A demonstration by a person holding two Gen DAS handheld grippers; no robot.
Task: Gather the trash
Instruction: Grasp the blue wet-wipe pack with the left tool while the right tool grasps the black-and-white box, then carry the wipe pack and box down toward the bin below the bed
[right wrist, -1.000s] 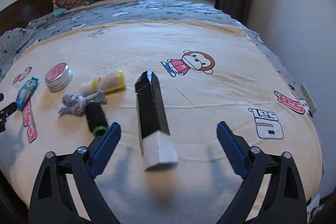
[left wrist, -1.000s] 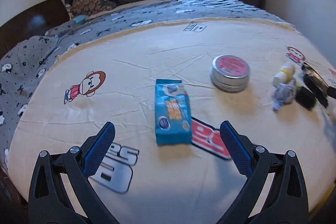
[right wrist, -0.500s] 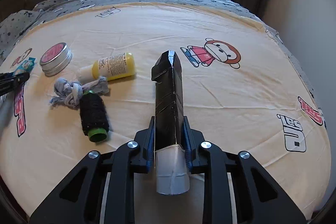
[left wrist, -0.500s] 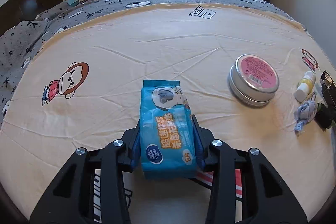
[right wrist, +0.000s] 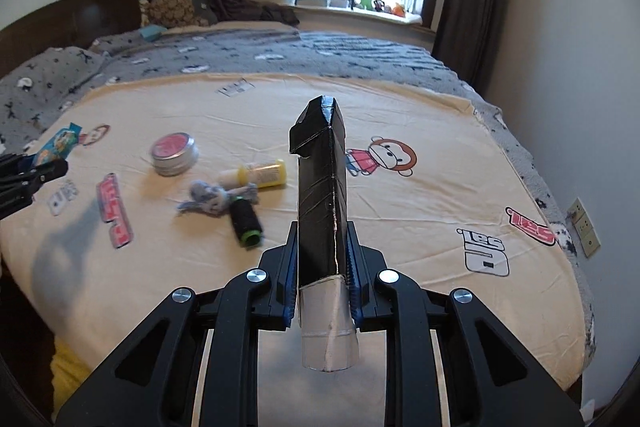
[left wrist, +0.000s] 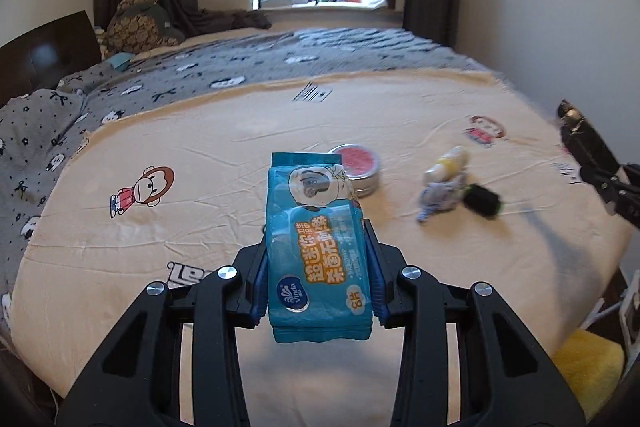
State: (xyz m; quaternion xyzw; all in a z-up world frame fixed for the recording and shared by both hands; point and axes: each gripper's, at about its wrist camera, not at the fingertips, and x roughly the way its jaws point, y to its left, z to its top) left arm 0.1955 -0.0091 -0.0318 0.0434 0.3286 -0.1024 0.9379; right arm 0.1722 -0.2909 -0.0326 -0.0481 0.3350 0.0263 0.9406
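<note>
The left gripper (left wrist: 318, 283) has its fingers clamped on one blue wipes packet (left wrist: 316, 247), held above the bed (left wrist: 200, 187). The right gripper (right wrist: 323, 279) is clamped on one black carton (right wrist: 322, 203), also off the bed. Four things lie mid-bed: one round tin (right wrist: 175, 153), one yellow bottle (right wrist: 262, 174), one grey rag (right wrist: 208, 197), one black spool (right wrist: 245, 221).

Tin (right wrist: 175, 154), tube (right wrist: 260, 174), rag (right wrist: 208, 198), spool (right wrist: 245, 223) clustered mid-bed, bare sheet (right wrist: 420, 219) right of them, wall (right wrist: 580, 67) close on right
</note>
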